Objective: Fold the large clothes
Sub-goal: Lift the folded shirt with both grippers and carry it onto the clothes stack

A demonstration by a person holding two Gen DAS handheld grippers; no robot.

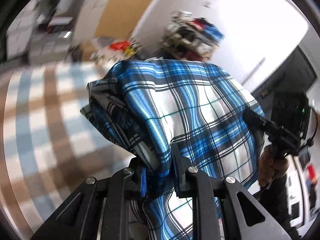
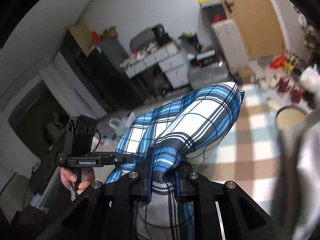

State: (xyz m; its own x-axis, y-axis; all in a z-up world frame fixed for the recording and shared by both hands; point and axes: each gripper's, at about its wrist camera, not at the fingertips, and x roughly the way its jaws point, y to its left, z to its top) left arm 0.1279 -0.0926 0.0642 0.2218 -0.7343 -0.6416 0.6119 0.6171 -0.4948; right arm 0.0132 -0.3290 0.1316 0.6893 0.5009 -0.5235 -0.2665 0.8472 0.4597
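Plaid garment (image 1: 188, 108), one piece in blue, white and black check, hangs in the air between two grippers and is clear of the checked surface (image 1: 40, 120) below it. In the left wrist view the cloth fills the middle and runs from the jaws at 6 o'clock up to a humped fold at 12 o'clock; a bunched, doubled edge droops toward 9 o'clock.

Left gripper (image 1: 160, 166) has its jaws drawn nearly together on a pinch of the fabric, which spills out behind them. Right gripper (image 2: 166, 172) is likewise almost closed on a gathered ridge of the same cloth, with the free part ballooning toward 1 o'clock.

Each camera also catches the other tool: the right gripper appears at 3 o'clock in the left view, its handle in the right hand (image 1: 272, 166), and the left gripper at 9 o'clock in the right view, its handle in the left hand (image 2: 78, 178).

Beyond the cloth, one heap of mixed clothes (image 1: 192, 34) lies at 12 o'clock in the left view. At 9 o'clock the checked surface lies open and bare. One round stool (image 2: 291, 118) stands at 3 o'clock in the right view, apart from the cloth.
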